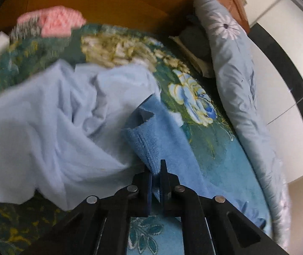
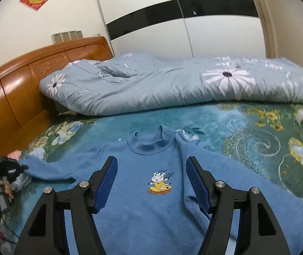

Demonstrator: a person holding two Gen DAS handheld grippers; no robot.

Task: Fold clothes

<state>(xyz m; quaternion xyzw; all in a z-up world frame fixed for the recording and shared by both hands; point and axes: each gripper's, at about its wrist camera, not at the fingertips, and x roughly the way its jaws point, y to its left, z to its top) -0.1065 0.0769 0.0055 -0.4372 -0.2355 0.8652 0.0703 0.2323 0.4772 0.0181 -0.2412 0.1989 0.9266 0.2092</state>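
On the bed, the blue sweater [image 2: 151,201] is lying front up on the floral blanket [image 2: 257,127], its collar [image 2: 149,142] pointing toward the rolled duvet [image 2: 151,85] along the far side. A small cartoon print [image 2: 160,180] is showing on its chest. One sleeve is lying folded inward along the sweater's right side; the other sleeve [image 2: 47,170] is stretching out to the left.

My right claw [image 2: 151,182] is hovering over the chest, its jaws spread wide with the blue pads [image 2: 109,180] clear of the fabric on either side of the print.

My left claw [image 1: 156,178] is pinching the cuff [image 1: 149,148] of the outstretched sleeve, its jaws pressed together on the ribbed edge. In the right wrist view this claw [image 2: 21,167] is appearing small at the far left edge, at the sleeve's end.

Just left of the cuff, a pale blue garment [image 1: 55,116] is lying crumpled on the blanket, and a pink cloth [image 1: 60,23] is sitting beyond it, blurred, near the wooden headboard [image 2: 24,85]. A white wardrobe [image 2: 172,21] with a black band is standing behind the duvet.
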